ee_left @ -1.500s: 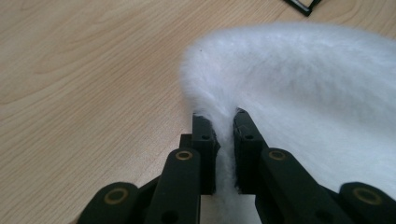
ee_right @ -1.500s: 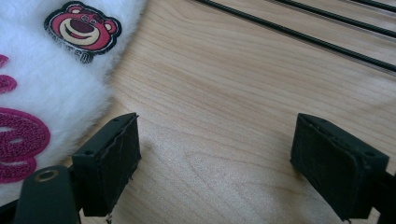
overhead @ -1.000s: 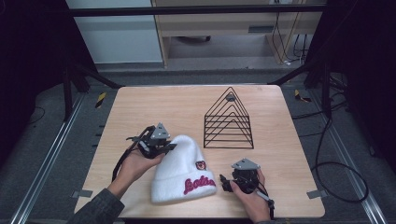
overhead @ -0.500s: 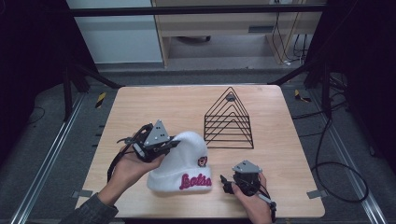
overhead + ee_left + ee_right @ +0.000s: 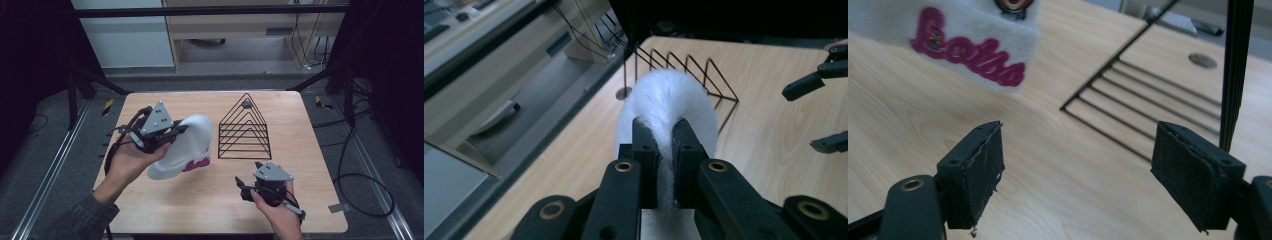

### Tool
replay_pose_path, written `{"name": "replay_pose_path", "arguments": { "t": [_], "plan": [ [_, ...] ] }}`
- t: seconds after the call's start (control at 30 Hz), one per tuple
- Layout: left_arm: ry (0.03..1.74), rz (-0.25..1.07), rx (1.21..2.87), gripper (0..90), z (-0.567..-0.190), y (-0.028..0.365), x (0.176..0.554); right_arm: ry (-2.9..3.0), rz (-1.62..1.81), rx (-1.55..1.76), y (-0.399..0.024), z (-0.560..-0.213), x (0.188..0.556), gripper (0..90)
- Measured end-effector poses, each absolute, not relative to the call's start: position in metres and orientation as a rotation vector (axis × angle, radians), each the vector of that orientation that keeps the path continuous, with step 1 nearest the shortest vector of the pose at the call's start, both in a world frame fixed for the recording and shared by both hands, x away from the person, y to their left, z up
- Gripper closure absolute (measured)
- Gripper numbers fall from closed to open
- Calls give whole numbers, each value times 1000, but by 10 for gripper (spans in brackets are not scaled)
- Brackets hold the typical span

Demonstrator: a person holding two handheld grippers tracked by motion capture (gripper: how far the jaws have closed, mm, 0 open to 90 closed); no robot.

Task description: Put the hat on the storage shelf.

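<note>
The left hand-held gripper (image 5: 176,131) is clenched on the white knit hat (image 5: 187,147), its two black jaws pinching a fold of the fuzzy fabric near the crown, as the left gripper view (image 5: 664,145) shows plainly with the white material squeezed between the pads. The hat hangs from that grip above the left half of the wooden tabletop (image 5: 210,205), its cuff end drooping toward the board and its pink lettering (image 5: 968,52) facing the person's side. The right hand-held gripper (image 5: 246,189) sits low near the front edge, well apart from the hat, with its jaws standing wide and nothing between them; they have just been closing a little. In the right gripper view the pads (image 5: 979,172) frame bare wood, with the hat's cuff up at the top left. A black wire rack (image 5: 245,131) of nested triangles stands just beside the hat on the far right part of the tabletop, and a small round grommet (image 5: 246,105) lies in the board behind it.
</note>
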State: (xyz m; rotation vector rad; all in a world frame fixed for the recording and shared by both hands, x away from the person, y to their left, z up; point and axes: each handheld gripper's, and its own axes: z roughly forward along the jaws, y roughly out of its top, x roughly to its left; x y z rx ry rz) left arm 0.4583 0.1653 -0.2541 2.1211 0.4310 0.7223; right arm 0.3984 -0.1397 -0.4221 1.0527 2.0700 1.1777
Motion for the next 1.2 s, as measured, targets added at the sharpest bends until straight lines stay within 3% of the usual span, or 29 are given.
{"name": "replay_pose_path", "arguments": {
  "t": [0.17, 0.5, 0.7, 1.0, 1.07, 1.2],
  "plan": [
    [430, 717, 2087, 841, -229, 170, 465, 2104, 1201, 929, -131, -391, 403, 241],
    [358, 749, 2027, 840, -197, 171, 460, 2148, 1217, 850, -113, -372, 414, 251],
    [288, 778, 1998, 839, -175, 175, 451, 2148, 1281, 820, -92, -347, 434, 180],
    [252, 761, 1970, 839, -169, 178, 453, 2216, 1367, 821, -72, -331, 460, 161],
    [258, 745, 1971, 838, -171, 177, 455, 2257, 1384, 817, -68, -334, 464, 217],
    [281, 713, 1963, 839, -177, 176, 461, 2309, 1401, 793, -63, -343, 469, 466]
  ]
}}
